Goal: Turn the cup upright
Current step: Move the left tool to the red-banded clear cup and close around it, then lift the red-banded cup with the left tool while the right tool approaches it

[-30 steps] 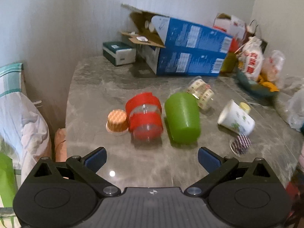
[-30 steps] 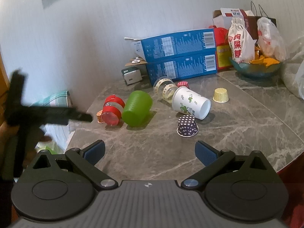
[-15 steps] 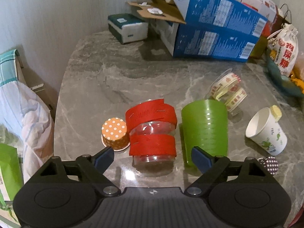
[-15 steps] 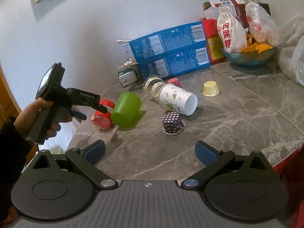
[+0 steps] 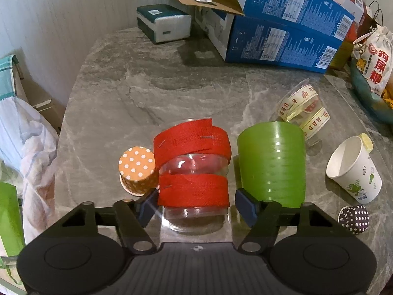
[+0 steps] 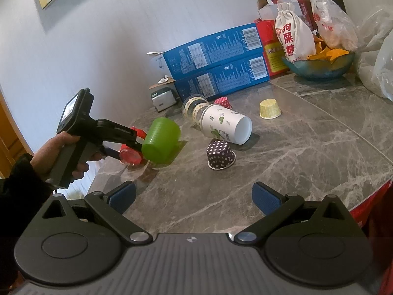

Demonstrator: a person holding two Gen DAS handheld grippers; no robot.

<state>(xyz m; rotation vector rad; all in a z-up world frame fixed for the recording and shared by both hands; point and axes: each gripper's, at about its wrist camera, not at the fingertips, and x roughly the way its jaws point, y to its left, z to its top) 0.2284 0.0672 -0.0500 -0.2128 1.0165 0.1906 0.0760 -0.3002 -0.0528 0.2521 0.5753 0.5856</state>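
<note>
A clear cup wrapped in red bands [image 5: 192,172] lies on its side on the grey marble table [image 5: 147,93]. My left gripper [image 5: 196,205] is open, with its blue pads on either side of the cup's near end, not clamped. In the right wrist view the cup [image 6: 131,153] is mostly hidden behind the left gripper [image 6: 127,147] and a green cup [image 6: 161,142]. My right gripper [image 6: 194,196] is open and empty above the table's near edge.
A green cup [image 5: 272,162] lies on its side right of the red cup, an upside-down orange dotted cupcake liner [image 5: 137,169] touches it on the left. A ribbon-wrapped clear cup [image 5: 302,108], a white paper cup [image 5: 353,172], a purple dotted liner [image 6: 219,153], blue boxes [image 5: 282,24] and a snack bowl [image 6: 316,66] are around.
My left gripper has moved forward and down to the red-banded cup, and its fingers now flank the cup's near end. The right gripper has barely moved.
</note>
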